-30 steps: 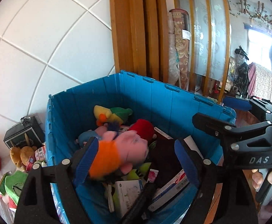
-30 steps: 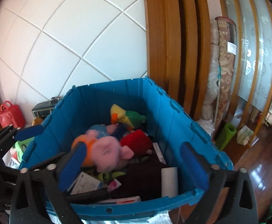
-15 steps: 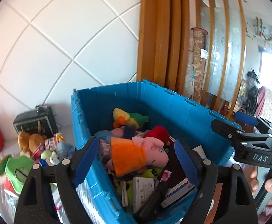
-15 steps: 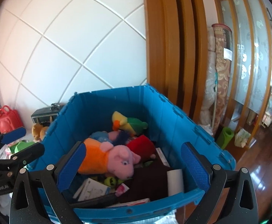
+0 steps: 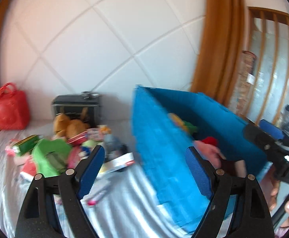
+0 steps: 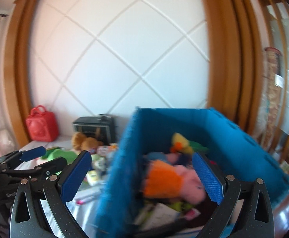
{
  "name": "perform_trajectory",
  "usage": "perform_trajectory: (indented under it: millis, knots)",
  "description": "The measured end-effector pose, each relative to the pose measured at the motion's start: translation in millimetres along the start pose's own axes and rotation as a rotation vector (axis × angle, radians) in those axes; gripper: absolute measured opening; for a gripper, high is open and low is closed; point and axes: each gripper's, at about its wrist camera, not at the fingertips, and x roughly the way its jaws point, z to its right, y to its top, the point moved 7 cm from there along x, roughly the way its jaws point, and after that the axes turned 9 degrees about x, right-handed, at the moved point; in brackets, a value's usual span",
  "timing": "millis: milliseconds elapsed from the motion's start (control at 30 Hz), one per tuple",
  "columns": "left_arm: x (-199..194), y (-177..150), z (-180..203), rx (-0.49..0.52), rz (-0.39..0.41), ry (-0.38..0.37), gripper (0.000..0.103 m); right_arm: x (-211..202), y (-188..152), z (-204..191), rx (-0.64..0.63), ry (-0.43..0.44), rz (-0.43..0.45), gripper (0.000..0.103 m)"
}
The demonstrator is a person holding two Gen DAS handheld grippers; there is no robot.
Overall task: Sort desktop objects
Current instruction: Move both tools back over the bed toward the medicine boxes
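While both views blur with motion, the left gripper (image 5: 144,170) and right gripper (image 6: 144,176) stay wide apart and empty, now framing the blue crate's (image 6: 122,158) left wall instead of its inside. Pink-and-orange plush pig (image 6: 172,180) still lies inside the crate, where it was a second ago. Toy pile (image 5: 65,138) sits on the cloth-covered surface (image 5: 124,194) left of the crate, near the back edge.

Rear wall: white padded panelling (image 6: 112,45) crossed by diagonal seams, bordered by curved orange-brown wooden frames (image 6: 221,45). Right side: wooden-slatted frosted glass partition (image 5: 271,59), glossy reddish-brown wooden floor (image 6: 287,216). Daylight enters from far right.
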Motion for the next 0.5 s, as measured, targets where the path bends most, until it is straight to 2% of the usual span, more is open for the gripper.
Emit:
perform_trajectory:
  millis: [133,267,400,500]
  knots:
    - [-0.3,-26.4,-71.9,-0.045,-0.062,0.135,0.084,17.8,-10.3,-52.1,-0.031,0.059,-0.026,0.103]
    - [4.4,-62.2,-141.2,-0.118,-0.146,0.223,0.084,37.5,-24.5,-102.5,-0.049,0.135,-0.061,0.103]
    - [19.4,-106.7,-202.5,-0.180,-0.262,0.322,0.084,76.0,-52.5,-142.7,-0.047,0.168,-0.154,0.103]
    - [35.2,-145.3,-240.8,-0.235,-0.360,0.352,0.084,112.3,-83.1,-158.1,-0.024,0.167,-0.256,0.103]
